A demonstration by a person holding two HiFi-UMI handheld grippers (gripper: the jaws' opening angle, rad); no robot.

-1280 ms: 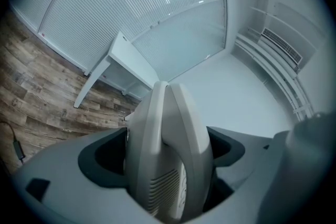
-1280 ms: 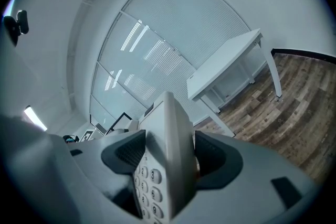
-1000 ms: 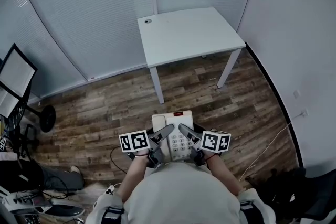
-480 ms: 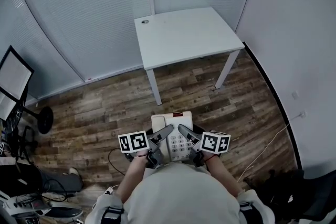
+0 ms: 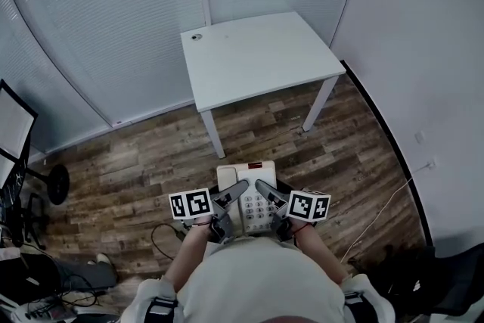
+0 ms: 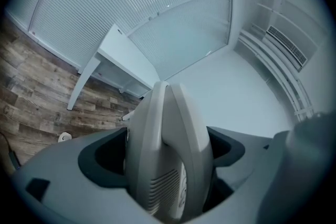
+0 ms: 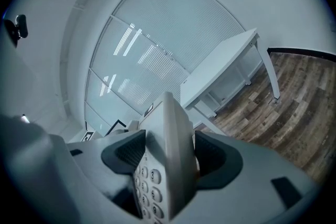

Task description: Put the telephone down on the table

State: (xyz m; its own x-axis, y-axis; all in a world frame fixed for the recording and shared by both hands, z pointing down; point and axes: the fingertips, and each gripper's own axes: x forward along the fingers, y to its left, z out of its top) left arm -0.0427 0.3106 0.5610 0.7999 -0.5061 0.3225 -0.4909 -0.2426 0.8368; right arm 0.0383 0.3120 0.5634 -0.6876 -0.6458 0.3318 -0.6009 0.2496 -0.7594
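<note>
- Wood floor [image 5: 144,163] lies below you; the white table [image 5: 257,57] stands well ahead.
- Your telephone [image 5: 252,202] is held in the air at your chest, keypad up, long axis pointing tableward.
- Your left gripper [image 5: 236,191] and right gripper [image 5: 265,190] each pinch one side edge.

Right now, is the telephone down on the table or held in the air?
In the air: left gripper and right gripper clamp the telephone over the floor, short of the table.
</note>
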